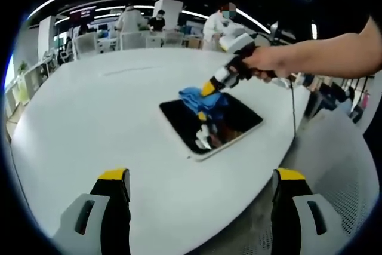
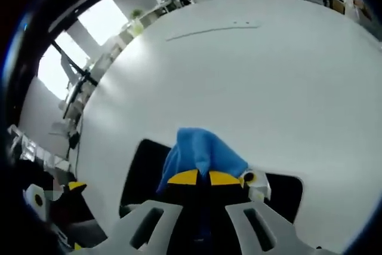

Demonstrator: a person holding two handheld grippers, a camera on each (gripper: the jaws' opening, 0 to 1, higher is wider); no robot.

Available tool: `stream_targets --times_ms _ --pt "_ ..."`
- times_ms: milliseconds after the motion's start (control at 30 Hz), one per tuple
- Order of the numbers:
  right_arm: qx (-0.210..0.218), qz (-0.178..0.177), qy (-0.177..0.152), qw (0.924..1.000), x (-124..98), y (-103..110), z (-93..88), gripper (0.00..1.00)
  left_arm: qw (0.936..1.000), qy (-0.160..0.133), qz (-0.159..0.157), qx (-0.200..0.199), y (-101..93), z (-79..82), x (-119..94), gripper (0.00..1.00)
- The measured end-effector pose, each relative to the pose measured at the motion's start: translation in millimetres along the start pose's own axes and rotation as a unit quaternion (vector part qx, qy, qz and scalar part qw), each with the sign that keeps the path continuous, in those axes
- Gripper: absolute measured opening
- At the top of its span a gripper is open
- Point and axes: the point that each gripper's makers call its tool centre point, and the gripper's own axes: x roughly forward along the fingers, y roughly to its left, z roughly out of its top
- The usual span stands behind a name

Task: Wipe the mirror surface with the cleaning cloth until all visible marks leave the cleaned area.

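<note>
The mirror (image 1: pixel 212 123) lies flat on the white table (image 1: pixel 95 123), near its right edge. The right gripper (image 2: pixel 197 177) is pinched tight on the blue cloth (image 2: pixel 203 150), pressing it on the mirror's far part. The left gripper (image 1: pixel 200 186) hangs wide open, holding nothing.

Left gripper view faces the mirror (image 1: pixel 210 125) from afar; right gripper view looks down close

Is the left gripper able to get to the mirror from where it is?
Probably yes. The left gripper is open and hangs back near the table edge, with bare tabletop between it and the mirror. The right gripper presses the blue cloth on the far part.
</note>
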Motion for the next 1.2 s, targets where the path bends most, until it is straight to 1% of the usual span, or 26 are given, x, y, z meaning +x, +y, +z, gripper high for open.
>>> stream_targets --times_ms 67,100,133,167,200,233,333,367,433,467,500,600,667,733,767,833,933,967,1033,1067,1100,1167,1200 --pt "-0.004 -0.002 0.001 1.0000 0 0 0.0 0.00 0.9999 -0.004 -0.002 0.009 -2.3 3.1 -1 1.00" --pt "-0.007 -0.005 0.000 1.0000 -1 -2 -0.1 0.00 0.9997 0.002 -0.002 0.026 -3.4 2.4 0 1.00" --pt "-0.009 -0.007 -0.001 0.9999 -2 -3 -0.7 0.00 0.9995 0.015 0.004 0.029 -2.1 -0.8 0 1.00" --pt "-0.009 -0.008 -0.001 0.9999 -2 -5 -1.2 0.00 0.9997 0.016 0.006 0.015 -1.7 0.5 0 1.00" --pt "-0.010 -0.011 0.000 0.9999 -4 -9 -2.3 0.00 1.0000 0.008 0.005 0.004 -1.4 4.0 0 1.00" --pt "-0.010 -0.012 0.001 0.9999 -5 -11 -2.7 0.00 1.0000 -0.005 0.005 0.003 -0.5 9.7 -2 1.00" --pt "0.004 -0.011 0.001 0.9999 -8 -18 -2.7 0.00 0.9998 -0.017 0.001 0.004 -1.7 13.4 -3 1.00" --pt "0.007 -0.010 -0.001 0.9999 -8 -20 -2.4 0.00 0.9999 -0.014 -0.004 0.008 -4.0 12.5 -1 1.00" --pt "0.011 -0.010 -0.004 0.9999 -7 -19 -2.5 0.00 0.9992 0.004 -0.006 0.040 -6.5 8.7 2 1.00" --pt "0.011 -0.012 -0.004 0.9999 -7 -19 -2.4 0.00 0.9986 0.005 -0.005 0.052 -8.5 9.7 3 1.00" --pt "0.009 -0.014 -0.004 0.9999 -7 -18 -2.3 0.00 0.9987 0.004 -0.005 0.051 -9.5 10.2 3 1.00" --pt "0.001 -0.017 -0.005 0.9998 -8 -17 -3.1 0.00 0.9993 -0.003 -0.002 0.037 -5.8 13.5 1 1.00" --pt "0.002 -0.021 -0.004 0.9998 -9 -18 -3.4 0.00 0.9996 -0.011 0.003 0.026 -2.7 17.0 -2 1.00" --pt "0.006 -0.027 -0.001 0.9996 -8 -17 -3.0 0.00 0.9995 -0.022 0.001 0.020 -2.7 21.1 -3 1.00" --pt "0.003 -0.034 0.002 0.9994 -7 -17 -2.4 0.00 0.9994 -0.031 -0.001 0.012 -3.7 24.9 -3 1.00" --pt "-0.015 -0.040 0.001 0.9991 -8 -15 -3.7 0.00 0.9993 -0.036 -0.001 0.002 -5.1 27.9 -3 1.00" --pt "-0.014 -0.032 -0.013 0.9993 -9 -17 -4.5 0.00 0.9991 -0.042 -0.007 -0.009 -9.8 32.6 -2 1.00" --pt "-0.010 -0.031 -0.021 0.9992 -9 -17 -4.7 0.00 0.9985 -0.050 -0.014 -0.016 -13.4 36.7 -2 1.00" --pt "-0.026 -0.039 -0.033 0.9984 -10 -15 -4.9 0.00 0.9976 -0.058 -0.024 -0.027 -19.0 40.8 1 1.00" --pt "-0.034 -0.042 -0.037 0.9978 -10 -15 -4.7 0.00 0.9979 -0.056 -0.023 -0.022 -20.5 40.7 3 1.00" --pt "-0.033 -0.044 -0.040 0.9977 -10 -14 -5.5 0.00 0.9984 -0.052 -0.019 -0.006 -20.0 40.0 5 1.00" --pt "-0.030 -0.048 -0.049 0.9972 -11 -14 -5.7 0.00 0.9990 -0.034 -0.003 0.030 -17.1 32.8 9 1.00" --pt "-0.032 -0.050 -0.050 0.9970 -11 -14 -5.2 0.00 0.9991 -0.025 -0.001 0.034 -16.6 29.3 9 1.00"
